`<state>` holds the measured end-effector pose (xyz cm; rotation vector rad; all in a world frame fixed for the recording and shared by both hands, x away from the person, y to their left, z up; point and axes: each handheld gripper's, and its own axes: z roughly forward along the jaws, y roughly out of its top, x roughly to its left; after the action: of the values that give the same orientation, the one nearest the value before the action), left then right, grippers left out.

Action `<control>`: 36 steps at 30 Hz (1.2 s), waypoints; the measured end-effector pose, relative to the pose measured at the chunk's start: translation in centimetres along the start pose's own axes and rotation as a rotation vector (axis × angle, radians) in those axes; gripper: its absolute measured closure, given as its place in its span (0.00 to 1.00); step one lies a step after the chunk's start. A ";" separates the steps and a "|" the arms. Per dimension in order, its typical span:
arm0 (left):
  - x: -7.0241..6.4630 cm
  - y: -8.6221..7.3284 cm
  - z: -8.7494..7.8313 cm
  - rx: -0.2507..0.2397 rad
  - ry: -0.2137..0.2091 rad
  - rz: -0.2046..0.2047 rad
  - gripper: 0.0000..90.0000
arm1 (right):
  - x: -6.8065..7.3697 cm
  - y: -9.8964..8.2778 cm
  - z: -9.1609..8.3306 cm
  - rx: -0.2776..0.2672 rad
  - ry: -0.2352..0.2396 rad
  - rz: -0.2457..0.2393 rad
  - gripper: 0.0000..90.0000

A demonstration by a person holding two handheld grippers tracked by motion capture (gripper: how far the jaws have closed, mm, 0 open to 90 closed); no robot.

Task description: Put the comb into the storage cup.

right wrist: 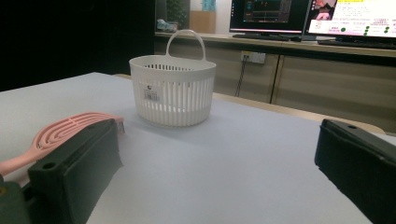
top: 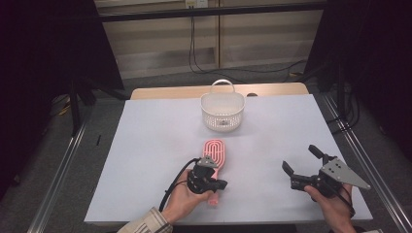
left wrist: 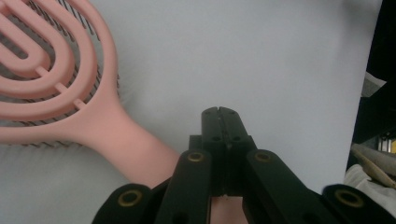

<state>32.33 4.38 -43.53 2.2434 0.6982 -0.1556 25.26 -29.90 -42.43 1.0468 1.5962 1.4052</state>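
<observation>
A pink hairbrush [top: 215,153] lies on the white table cover, head toward the white basket [top: 222,112], handle toward the near edge. My left gripper [top: 223,183] rests over the handle, pointing right, jaws shut with nothing between the tips. In the left gripper view the shut left gripper [left wrist: 222,113] sits above the handle, with the hairbrush [left wrist: 60,88] head at the upper left. My right gripper [top: 300,158] hovers at the near right, jaws wide open and empty. Through the right gripper [right wrist: 218,140] I see the basket [right wrist: 173,93] upright, with the hairbrush [right wrist: 60,133] at the left.
The white cover [top: 145,141] spreads over a wooden table whose far edge [top: 175,91] shows behind the basket. Metal frame rails [top: 63,165] run along both sides. Monitors [right wrist: 271,16] stand on a counter beyond the table.
</observation>
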 end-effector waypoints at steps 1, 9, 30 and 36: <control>0.0 0.0 -0.1 0.002 -0.005 -0.002 1.00 | 0.0 0.0 0.0 0.000 0.000 0.001 0.00; -1.1 -0.5 -0.4 0.022 -0.011 0.021 1.00 | 0.0 0.0 0.0 -0.003 0.002 0.000 0.00; -0.7 -1.2 -1.2 0.042 0.020 0.026 1.00 | 0.0 0.0 -0.1 0.001 0.002 0.004 0.00; -0.5 -1.3 -1.5 0.050 0.030 0.030 1.00 | 0.0 0.0 0.0 -0.002 0.001 0.004 0.00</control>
<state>31.03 5.95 -43.17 2.3069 0.6830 -0.1267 25.23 -29.91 -42.41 1.0484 1.5947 1.4096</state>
